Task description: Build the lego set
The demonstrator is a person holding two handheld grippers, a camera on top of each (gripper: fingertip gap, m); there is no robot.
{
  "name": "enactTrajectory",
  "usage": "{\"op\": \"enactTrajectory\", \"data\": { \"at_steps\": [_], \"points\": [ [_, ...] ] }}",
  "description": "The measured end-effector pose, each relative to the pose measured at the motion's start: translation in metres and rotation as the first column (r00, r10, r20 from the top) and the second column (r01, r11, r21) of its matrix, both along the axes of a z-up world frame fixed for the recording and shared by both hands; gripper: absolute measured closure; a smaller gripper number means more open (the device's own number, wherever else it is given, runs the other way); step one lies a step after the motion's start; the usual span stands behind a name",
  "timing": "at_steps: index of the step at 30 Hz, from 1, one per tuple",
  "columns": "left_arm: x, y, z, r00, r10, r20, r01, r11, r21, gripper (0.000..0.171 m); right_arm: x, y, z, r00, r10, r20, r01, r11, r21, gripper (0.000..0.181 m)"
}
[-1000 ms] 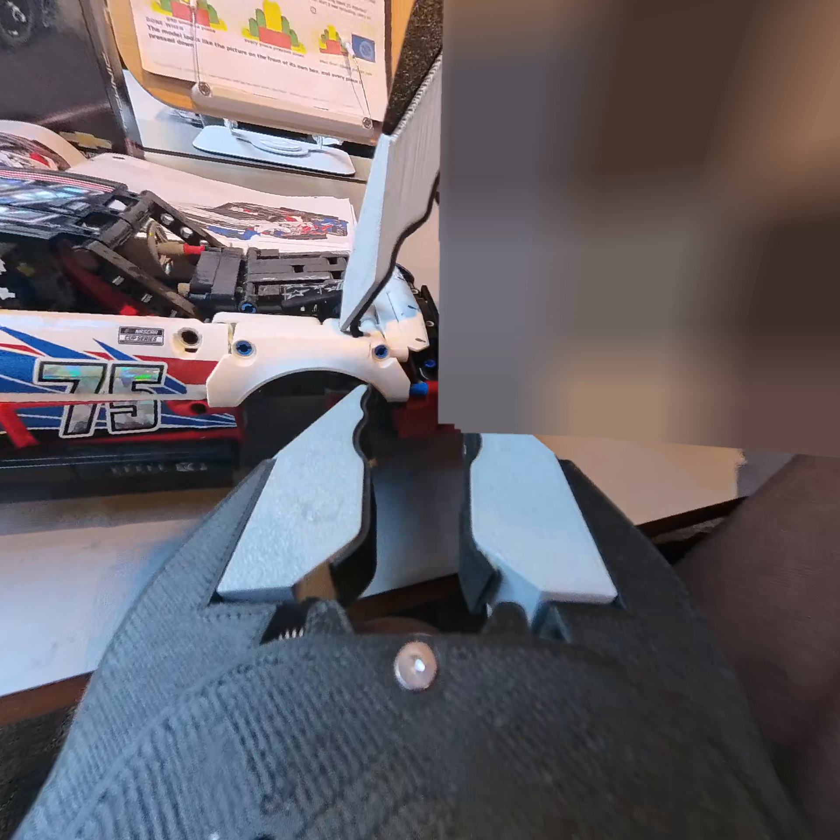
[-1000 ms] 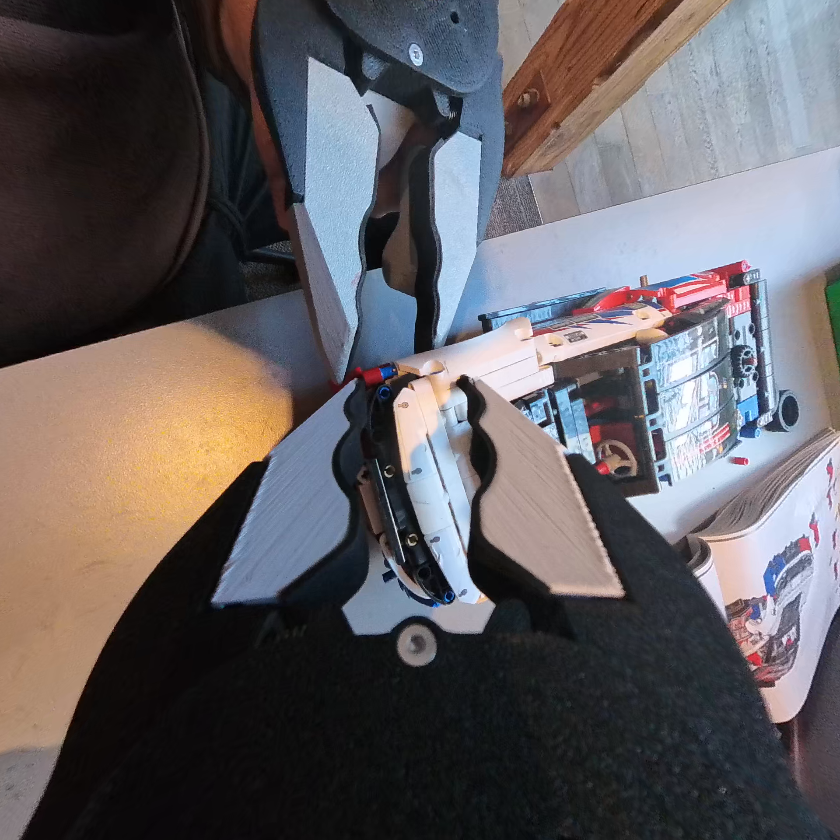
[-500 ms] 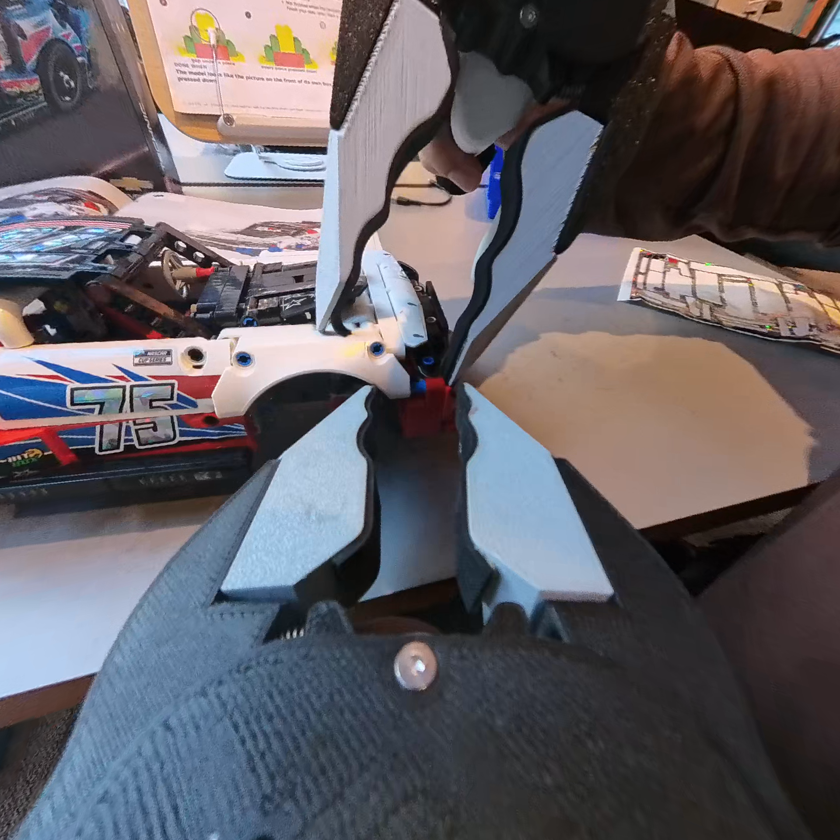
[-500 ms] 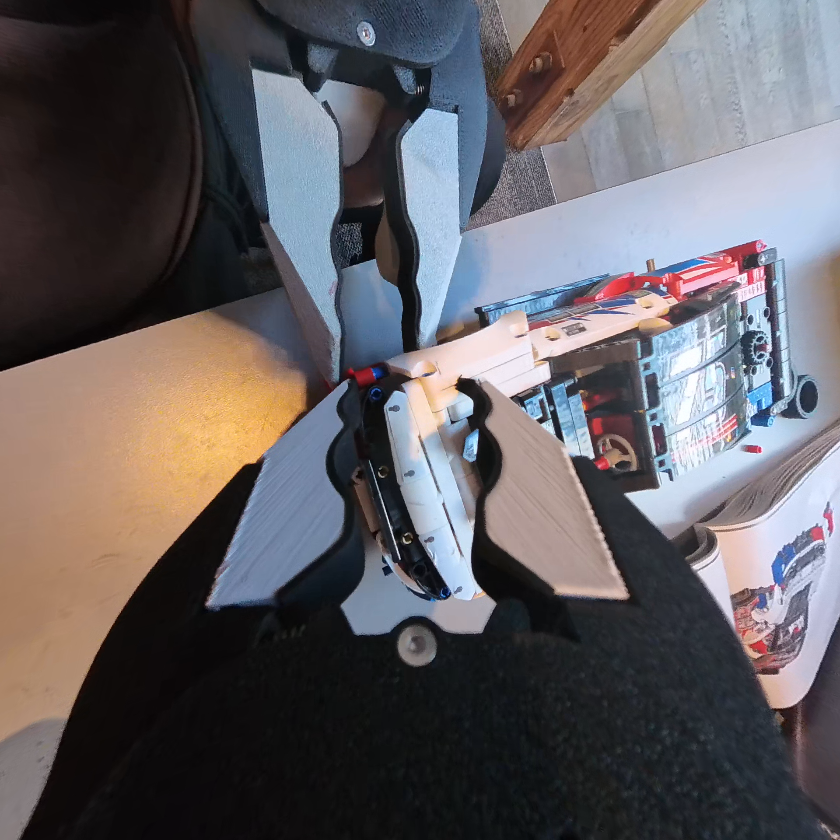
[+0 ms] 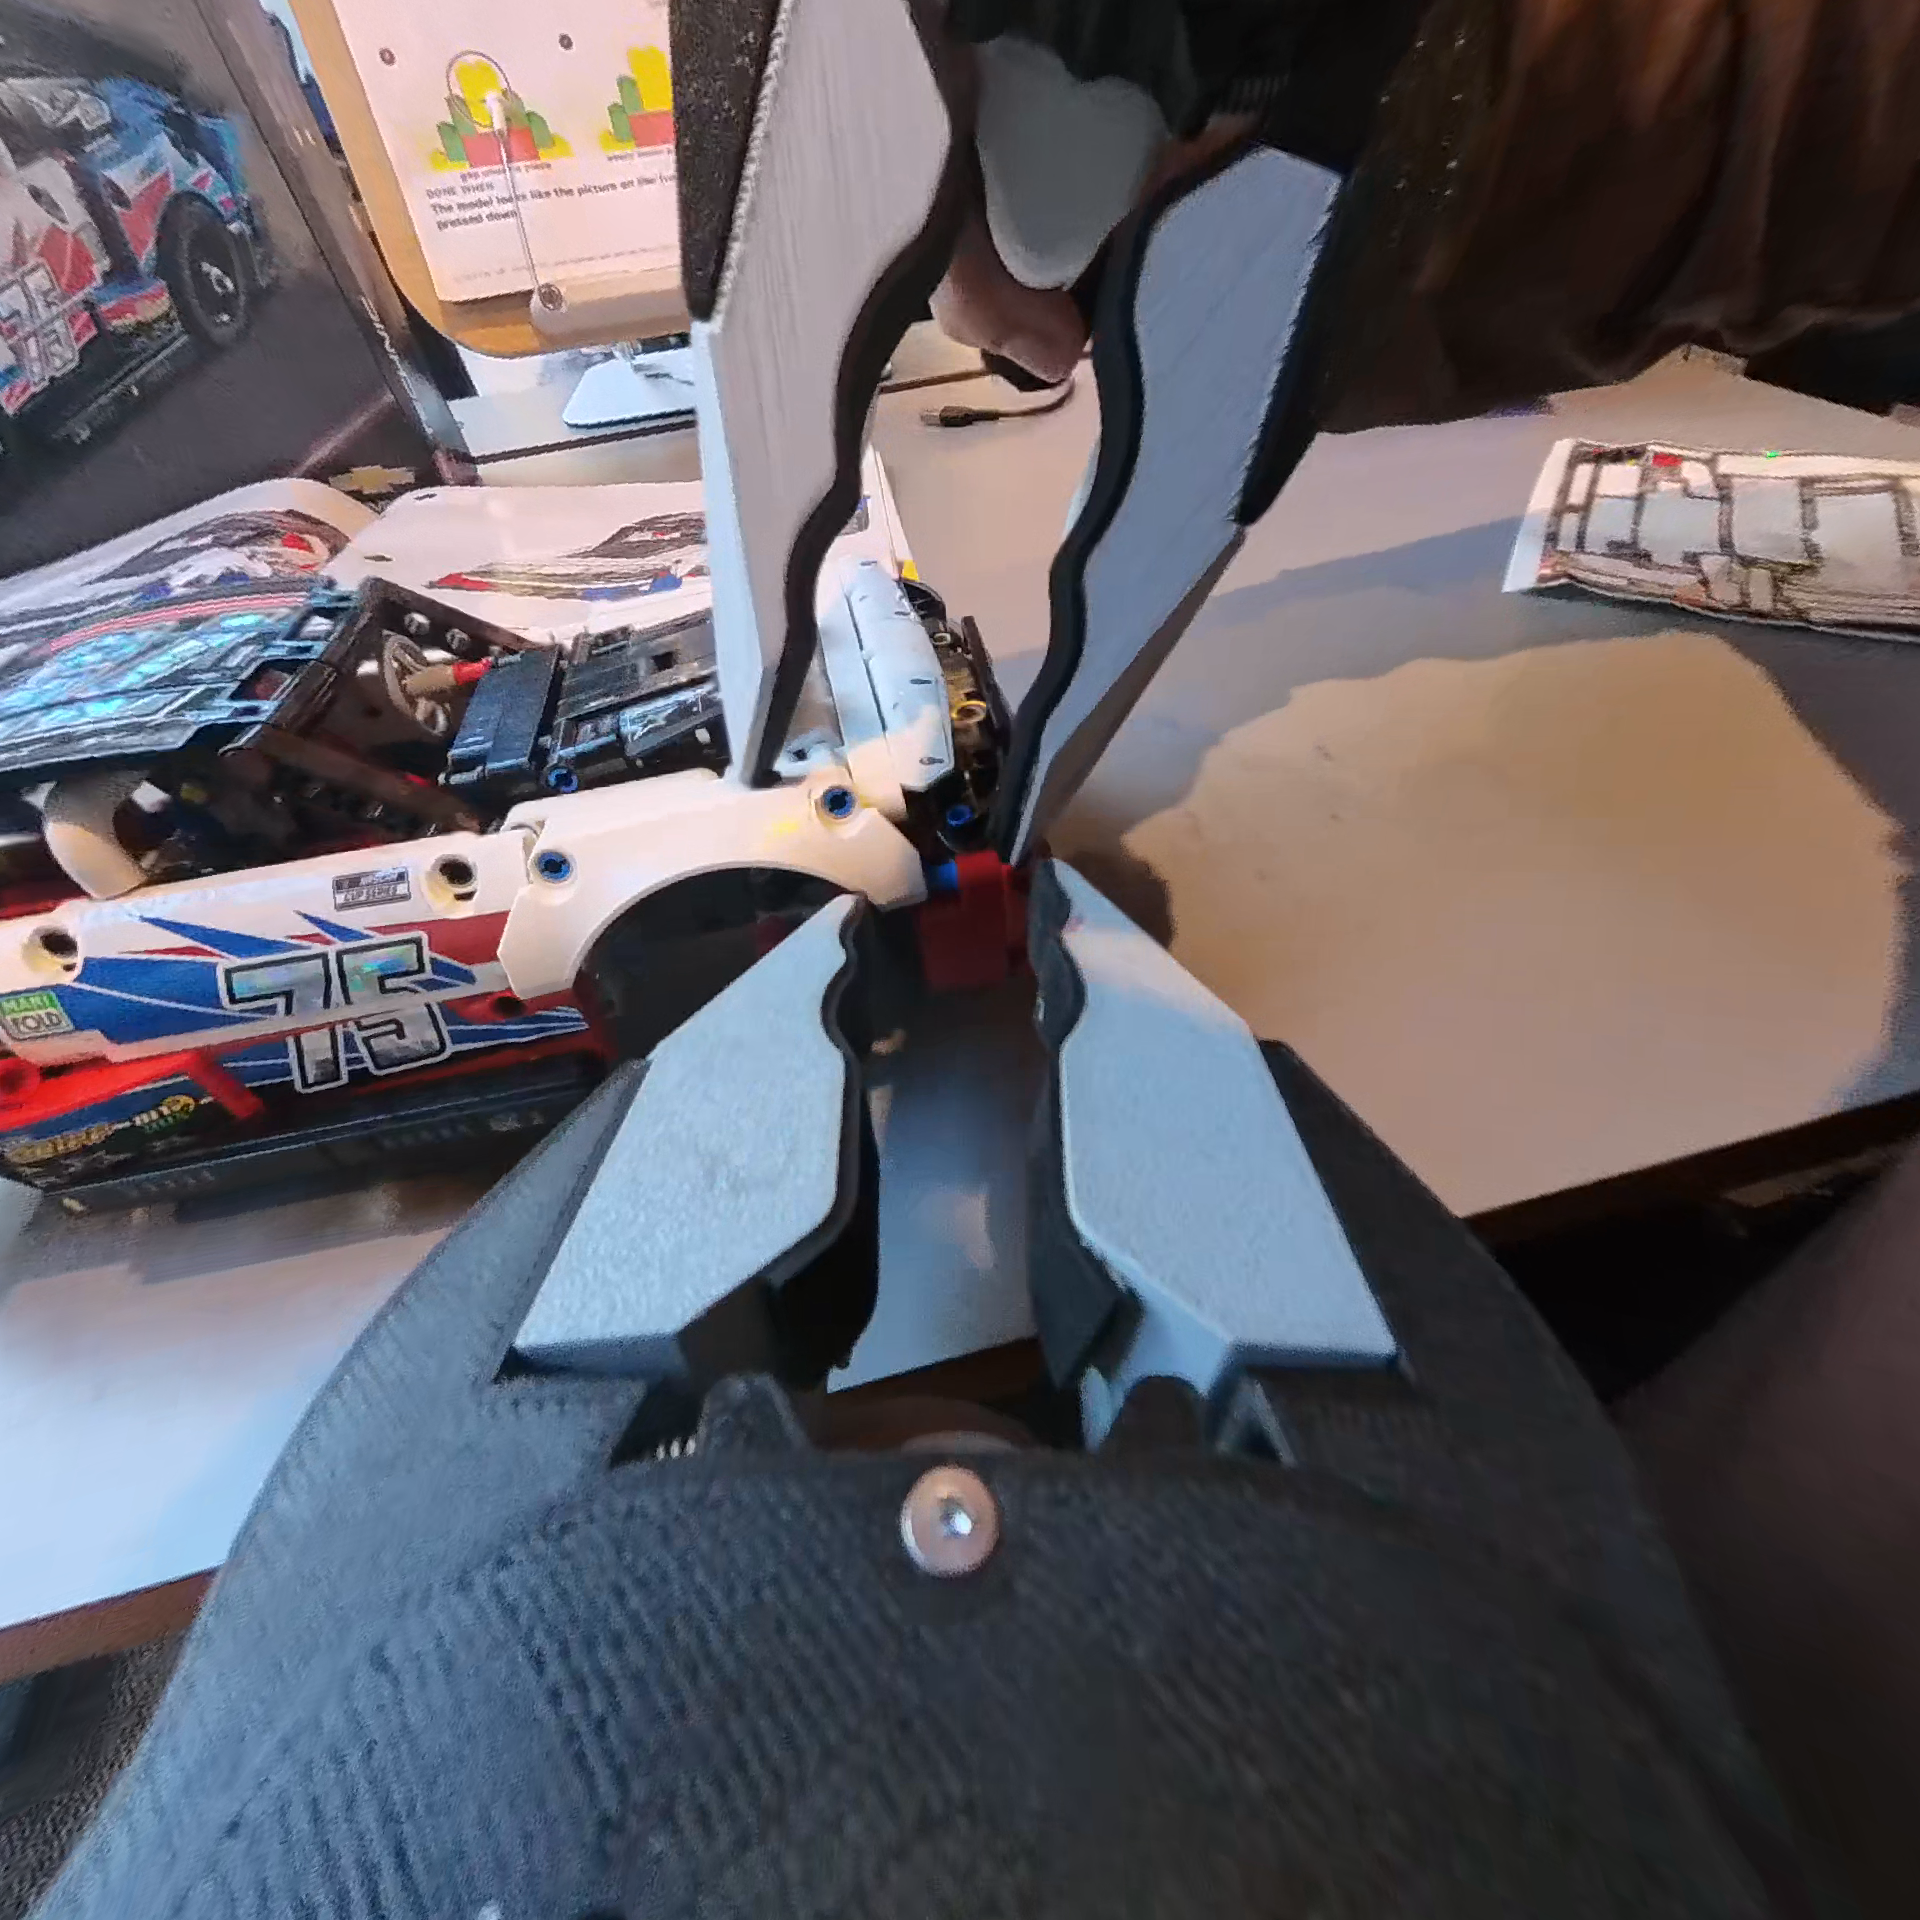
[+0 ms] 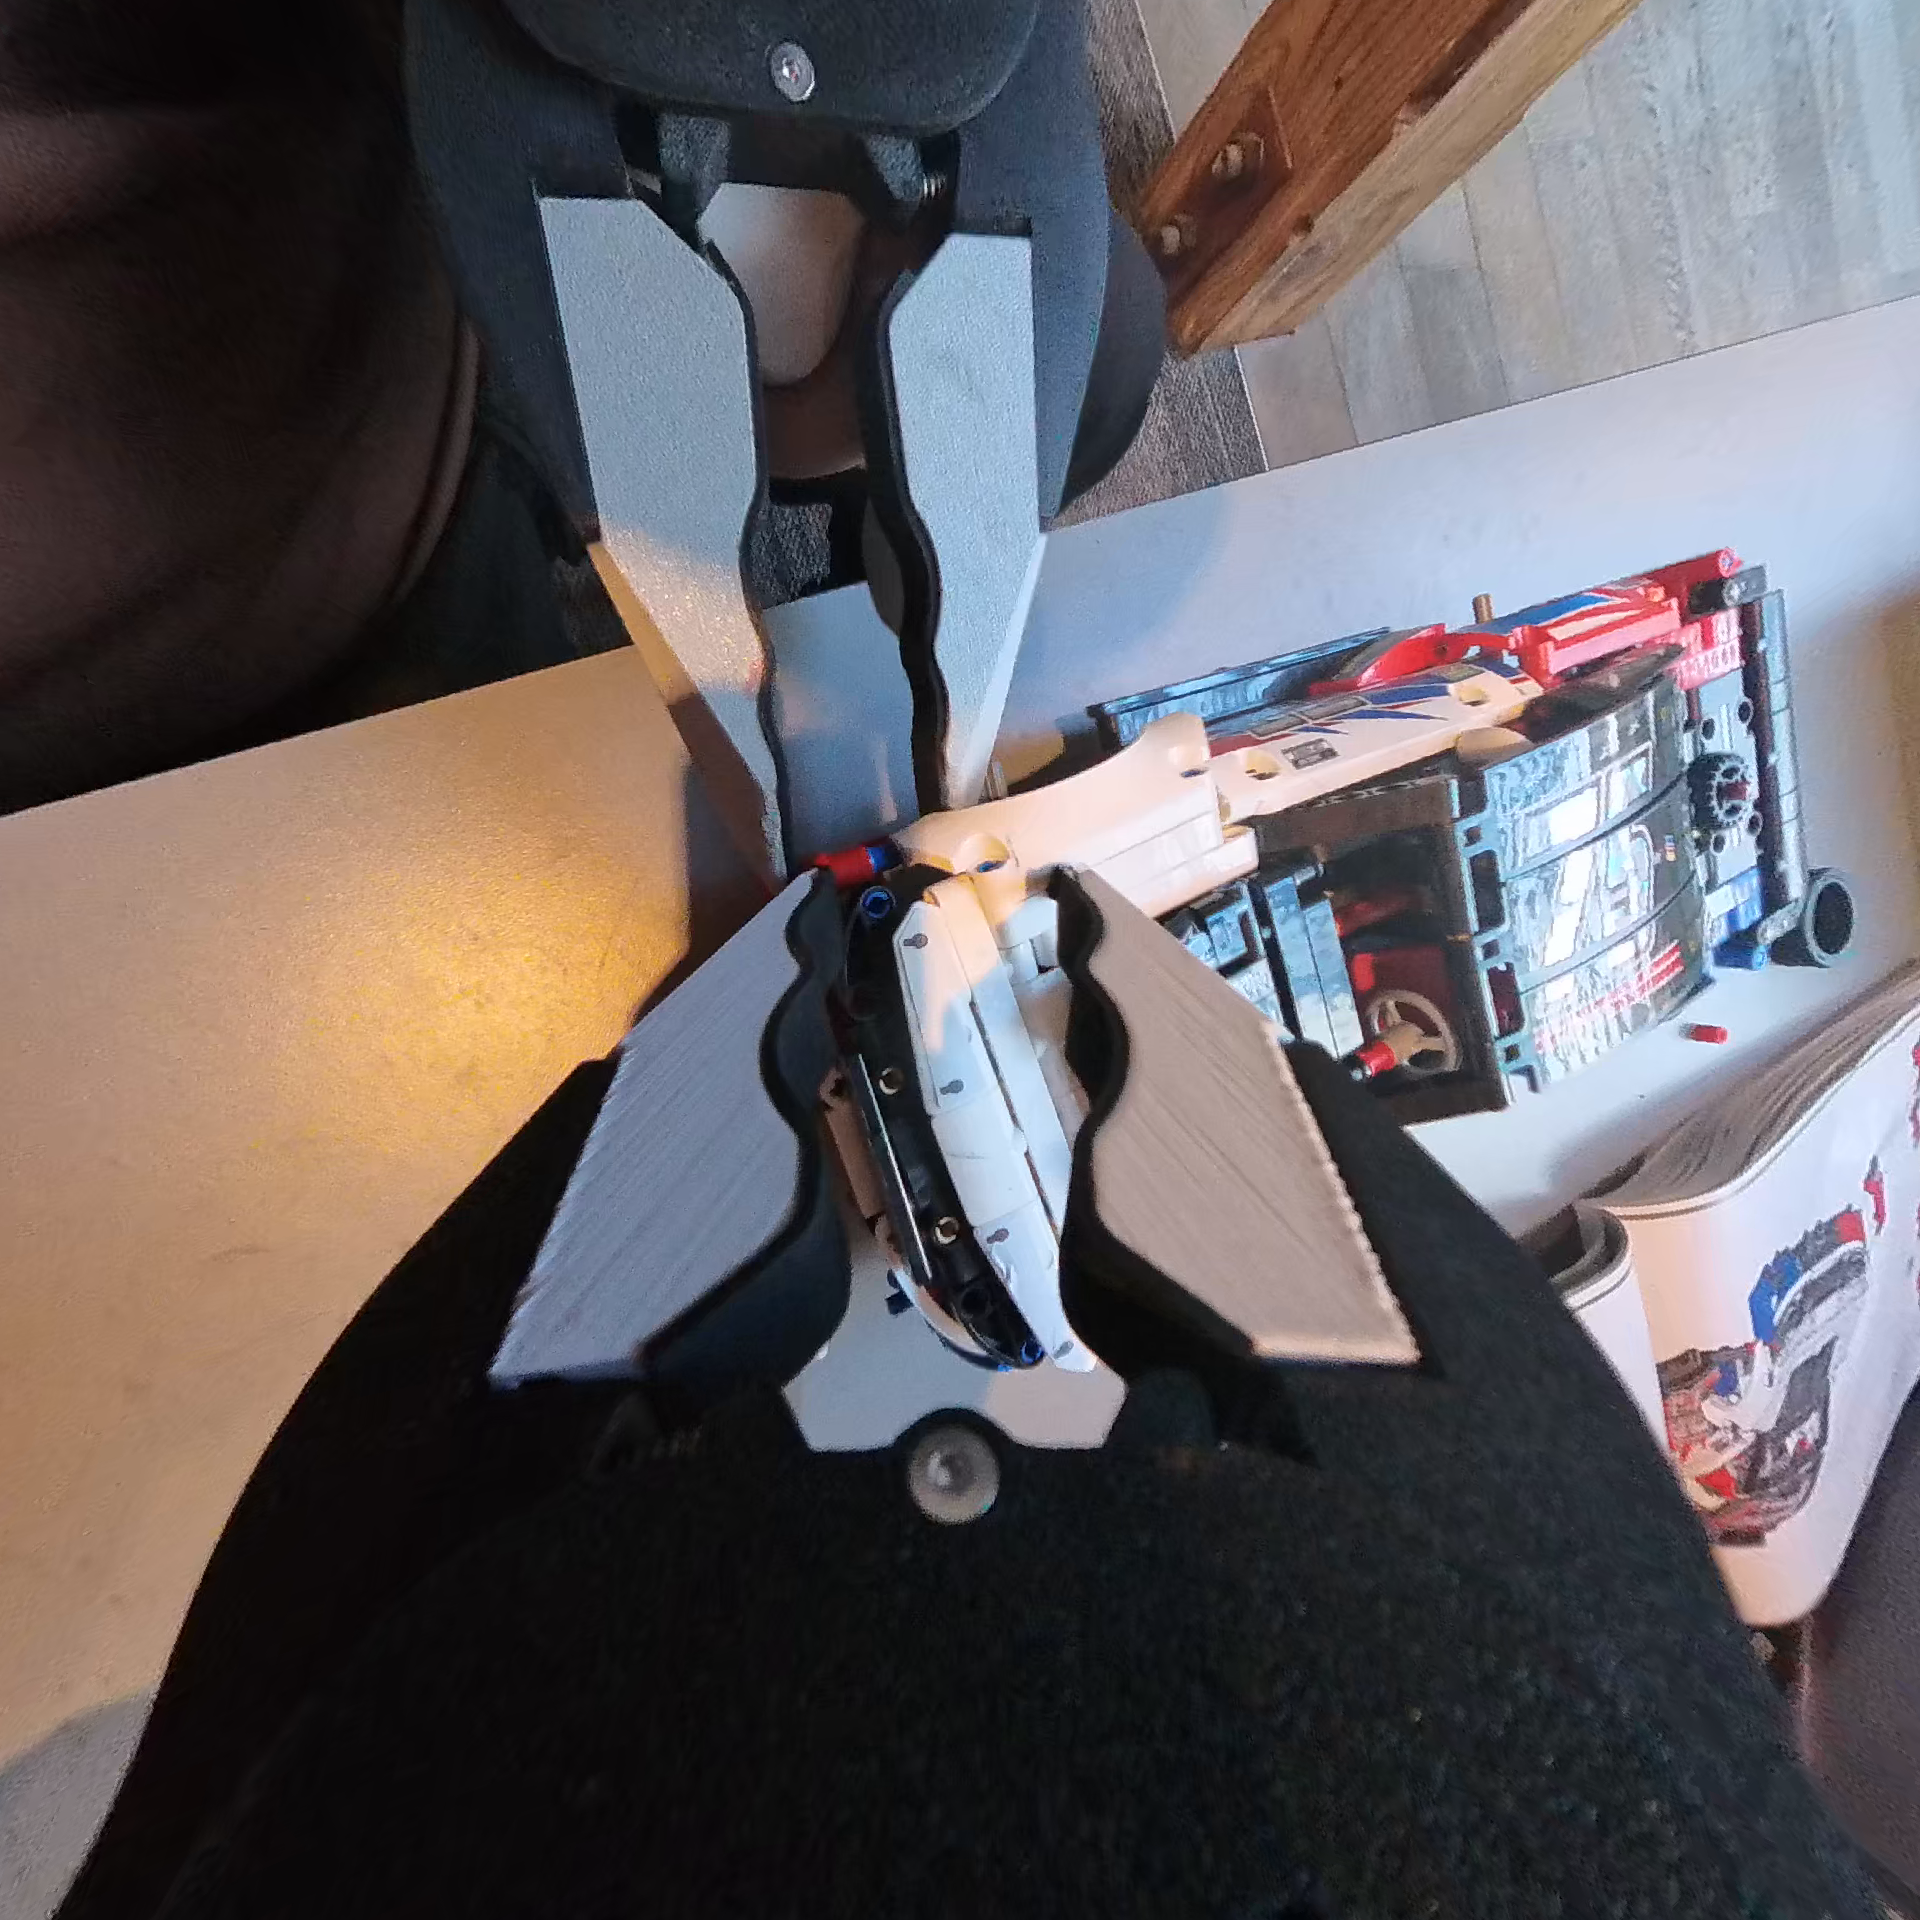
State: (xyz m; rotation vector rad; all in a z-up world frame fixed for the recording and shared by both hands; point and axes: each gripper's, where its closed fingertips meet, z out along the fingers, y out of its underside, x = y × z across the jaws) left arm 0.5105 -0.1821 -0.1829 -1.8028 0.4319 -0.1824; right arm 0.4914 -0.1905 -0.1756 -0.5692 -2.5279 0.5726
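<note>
- At the near table edge, the white, red and blue brick-built race car lay lengthwise, its long axis running from nine o'clock toward centre.
- The right gripper gripped the white curved nose section from above (at twelve o'clock).
- The left gripper bracketed the red block at the car's end, jaws narrow; contact unclear.

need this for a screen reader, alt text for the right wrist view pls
The right gripper clamps the white and black front section of a lego race car lying on a pale table. The left gripper reaches in from above, open, at the car's nose. An open instruction booklet lies at right.
</note>
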Motion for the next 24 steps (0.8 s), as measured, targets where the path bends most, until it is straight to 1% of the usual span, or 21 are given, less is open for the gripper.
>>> {"op": "enactTrajectory", "data": {
  "at_steps": [2, 5, 7, 10, 13, 15, 16, 17, 18, 19, 20, 21, 23, 24],
  "points": [
    [-0.001, 0.000, -0.001, 1.000, 0.008, -0.028, -0.008, 1.000, 0.013, 0.146, -0.001, 0.001, -0.002, 1.000, -0.003, -0.013, 0.002, 1.000, -0.027, 0.142],
    [0.000, 0.002, -0.001, 0.998, 0.016, -0.064, -0.015, 1.000, 0.016, 0.147, 0.000, 0.004, -0.002, 1.000, 0.000, -0.016, 0.000, 1.000, -0.026, 0.144],
    [0.002, 0.003, 0.000, 0.994, -0.010, -0.110, 0.012, 1.000, 0.017, 0.147, 0.002, 0.004, -0.001, 0.999, 0.023, -0.025, -0.023, 0.999, -0.028, 0.144],
    [0.002, 0.001, -0.001, 0.996, -0.083, -0.020, 0.083, 0.997, -0.008, 0.148, 0.000, 0.001, -0.001, 0.997, 0.055, -0.046, -0.056, 0.998, -0.031, 0.144],
    [0.001, 0.001, -0.001, 0.989, -0.102, 0.103, 0.106, 0.994, -0.028, 0.148, 0.001, 0.001, -0.001, 0.994, 0.080, -0.069, -0.085, 0.994, -0.073, 0.144],
    [0.002, -0.001, -0.001, 0.981, -0.113, 0.160, 0.119, 0.993, -0.027, 0.148, 0.004, -0.002, 0.001, 0.991, 0.100, -0.094, -0.110, 0.987, -0.114, 0.145],
    [0.001, -0.001, -0.001, 0.973, -0.115, 0.199, 0.122, 0.992, -0.024, 0.148, 0.008, -0.012, 0.000, 0.986, 0.131, -0.104, -0.146, 0.977, -0.154, 0.166],
    [0.003, 0.000, -0.001, 0.969, -0.117, 0.216, 0.123, 0.992, -0.014, 0.152, 0.009, -0.019, -0.006, 0.982, 0.162, -0.101, -0.177, 0.971, -0.161, 0.181],
    [0.010, 0.003, 0.002, 0.974, -0.124, 0.191, 0.125, 0.992, 0.008, 0.152, 0.006, -0.018, -0.004, 0.979, 0.165, -0.121, -0.180, 0.976, -0.125, 0.181],
    [0.007, 0.007, 0.007, 0.988, -0.077, 0.136, 0.069, 0.996, 0.062, 0.152, 0.003, -0.014, 0.000, 0.976, 0.160, -0.148, -0.175, 0.979, -0.101, 0.181],
    [0.004, 0.010, 0.012, 0.981, -0.045, 0.188, 0.030, 0.996, 0.084, 0.151, 0.002, -0.013, 0.001, 0.974, 0.155, -0.166, -0.171, 0.982, -0.085, 0.181],
    [0.003, 0.011, 0.013, 0.970, -0.047, 0.240, 0.032, 0.997, 0.067, 0.150, 0.004, -0.013, 0.003, 0.971, 0.162, -0.175, -0.180, 0.979, -0.094, 0.181],
    [0.001, 0.008, 0.011, 0.979, -0.041, 0.198, 0.028, 0.997, 0.066, 0.151, 0.011, -0.013, 0.009, 0.971, 0.162, -0.176, -0.191, 0.968, -0.164, 0.181],
    [0.000, 0.007, 0.008, 0.978, -0.037, 0.206, 0.027, 0.998, 0.051, 0.150, 0.014, -0.013, 0.016, 0.972, 0.153, -0.181, -0.192, 0.955, -0.227, 0.181]
  ]
}}
